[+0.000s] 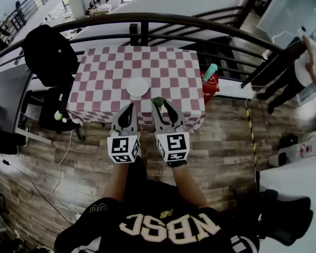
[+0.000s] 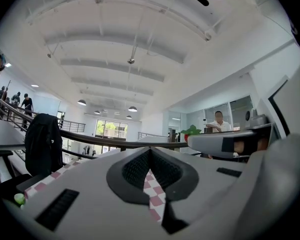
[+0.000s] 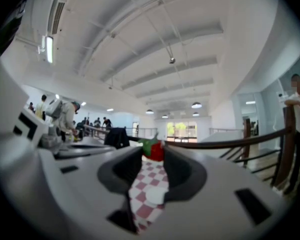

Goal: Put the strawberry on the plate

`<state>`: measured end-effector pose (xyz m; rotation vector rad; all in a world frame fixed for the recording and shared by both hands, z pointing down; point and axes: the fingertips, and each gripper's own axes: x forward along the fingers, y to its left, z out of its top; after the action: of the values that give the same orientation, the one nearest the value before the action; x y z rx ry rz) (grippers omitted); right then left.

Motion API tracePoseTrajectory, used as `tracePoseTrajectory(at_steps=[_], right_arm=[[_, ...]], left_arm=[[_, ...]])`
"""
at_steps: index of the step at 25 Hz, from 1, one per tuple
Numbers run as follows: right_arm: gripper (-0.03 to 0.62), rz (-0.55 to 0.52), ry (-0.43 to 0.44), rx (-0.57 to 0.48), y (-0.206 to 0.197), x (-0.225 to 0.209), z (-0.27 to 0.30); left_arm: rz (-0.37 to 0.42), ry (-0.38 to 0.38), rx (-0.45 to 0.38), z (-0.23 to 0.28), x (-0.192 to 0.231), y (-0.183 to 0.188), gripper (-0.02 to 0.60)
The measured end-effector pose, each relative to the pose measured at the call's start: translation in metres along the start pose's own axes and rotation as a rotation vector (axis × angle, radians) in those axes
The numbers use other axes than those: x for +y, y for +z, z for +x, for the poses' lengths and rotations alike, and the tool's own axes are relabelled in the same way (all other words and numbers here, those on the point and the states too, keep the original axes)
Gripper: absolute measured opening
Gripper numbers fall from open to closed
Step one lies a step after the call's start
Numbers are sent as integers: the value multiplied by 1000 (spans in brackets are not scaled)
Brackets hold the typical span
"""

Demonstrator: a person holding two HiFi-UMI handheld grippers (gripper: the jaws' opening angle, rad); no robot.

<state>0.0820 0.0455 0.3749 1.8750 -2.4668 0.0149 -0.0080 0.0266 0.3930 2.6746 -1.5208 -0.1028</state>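
The strawberry (image 3: 154, 151) is small and red with a green leafy cap, and it is clamped between the jaw tips of the right gripper (image 1: 159, 104), just above the middle of the head view. The plate (image 1: 137, 87) is round and white. It lies flat on the checked tablecloth (image 1: 105, 73), just up and left of the strawberry, near it but apart.

The checked cloth (image 1: 168, 67) looks matt and soft. The plate (image 1: 137, 87) is smooth, the floor (image 1: 221, 146) grained wood planks.
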Motion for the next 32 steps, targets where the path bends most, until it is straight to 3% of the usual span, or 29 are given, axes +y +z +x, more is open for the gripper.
tracePoseTrajectory(at_steps=[8, 16, 23, 32], right_arm=[[138, -7, -64, 27, -3, -27, 103], [138, -25, -98, 38, -3, -34, 179], [138, -47, -90, 95, -24, -47, 211], [138, -42, -18, 209, -69, -106, 237]], left_arm=[[-6, -38, -18, 90, 65, 13, 14], [-15, -61, -16, 142, 125, 15, 14], [-46, -89, 39, 168, 154, -10, 14], [-67, -104, 158, 202, 154, -68, 14]])
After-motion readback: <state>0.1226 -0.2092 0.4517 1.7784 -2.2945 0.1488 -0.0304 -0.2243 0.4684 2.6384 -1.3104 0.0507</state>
